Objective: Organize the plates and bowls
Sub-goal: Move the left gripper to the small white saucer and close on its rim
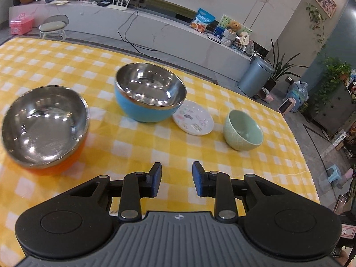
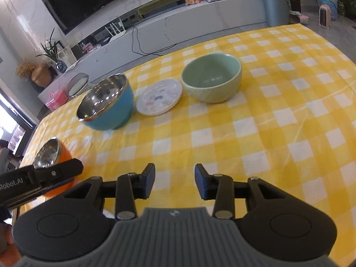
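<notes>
On the yellow checked tablecloth point(image 1: 155, 146) stand an orange bowl with a steel inside point(image 1: 44, 129), a blue bowl with a steel inside point(image 1: 149, 93), a small white patterned plate point(image 1: 193, 118) and a green ceramic bowl point(image 1: 243, 130). My left gripper point(image 1: 176, 179) is open and empty, above the cloth in front of them. In the right wrist view the blue bowl point(image 2: 106, 104), the plate point(image 2: 159, 99), the green bowl point(image 2: 211, 80) and the orange bowl point(image 2: 53, 155) show in a row. My right gripper point(image 2: 174, 183) is open and empty. The left gripper's body point(image 2: 40, 180) partly hides the orange bowl.
The table's far edge point(image 1: 200, 75) faces a long white TV bench point(image 1: 155, 29) with a router, snack bags and a teddy bear. A grey bin point(image 1: 255, 75), plants and a small stool point(image 1: 53, 26) stand on the floor beyond.
</notes>
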